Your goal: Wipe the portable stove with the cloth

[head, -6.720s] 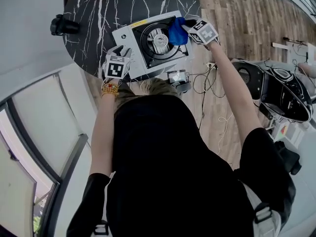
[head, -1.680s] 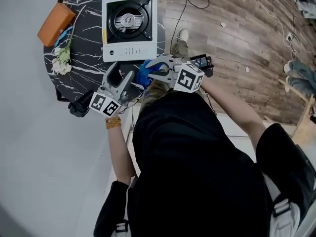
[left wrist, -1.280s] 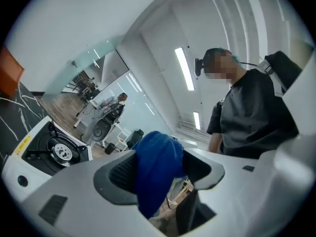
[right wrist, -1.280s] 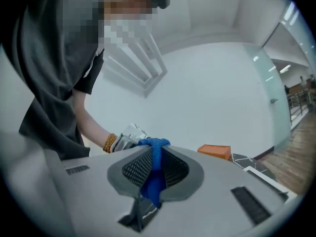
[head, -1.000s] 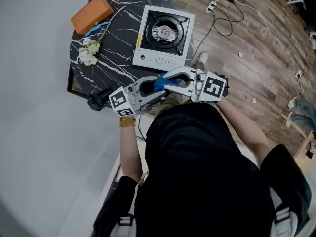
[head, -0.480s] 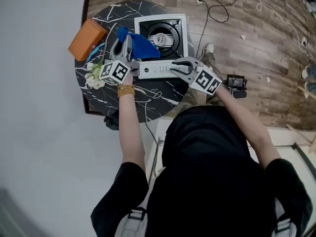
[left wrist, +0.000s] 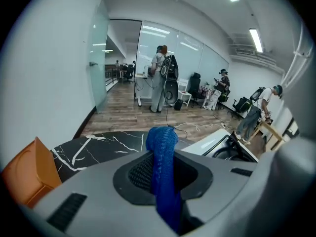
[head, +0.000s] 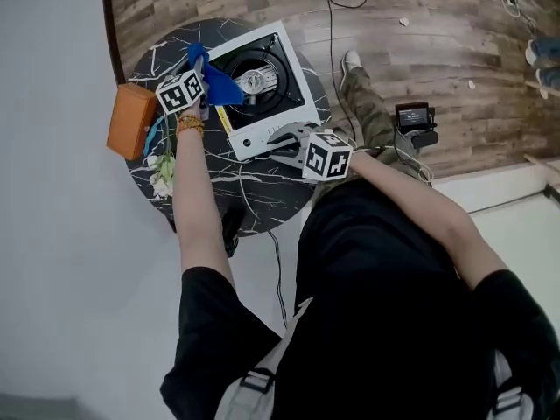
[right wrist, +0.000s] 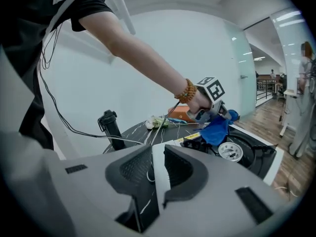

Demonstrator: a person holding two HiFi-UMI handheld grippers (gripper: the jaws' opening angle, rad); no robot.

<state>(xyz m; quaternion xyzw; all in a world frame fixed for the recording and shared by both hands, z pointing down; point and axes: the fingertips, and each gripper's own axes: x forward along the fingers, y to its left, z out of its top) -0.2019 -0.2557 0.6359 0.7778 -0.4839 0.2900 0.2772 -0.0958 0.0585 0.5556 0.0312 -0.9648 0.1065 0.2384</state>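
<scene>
The left gripper has just been closing and pinches the blue cloth. From overhead, the cloth hangs from its jaws over the far left part of the portable stove on the black marble table. The right gripper sits low at the stove's front edge, and an orange box lies just left of the left hand. In the left gripper view, the pads are squeezed onto a bunched fold of cloth that stands up between them. The stove lies beyond to the right and the box to the left. In the right gripper view, the right gripper has just been opening, and its jaws stand a narrow gap apart. The stove's white edge shows in that gap, between the pads or just beyond them, I can't tell. Farther on, the left gripper holds the cloth draped onto the pan support beside the burner.
</scene>
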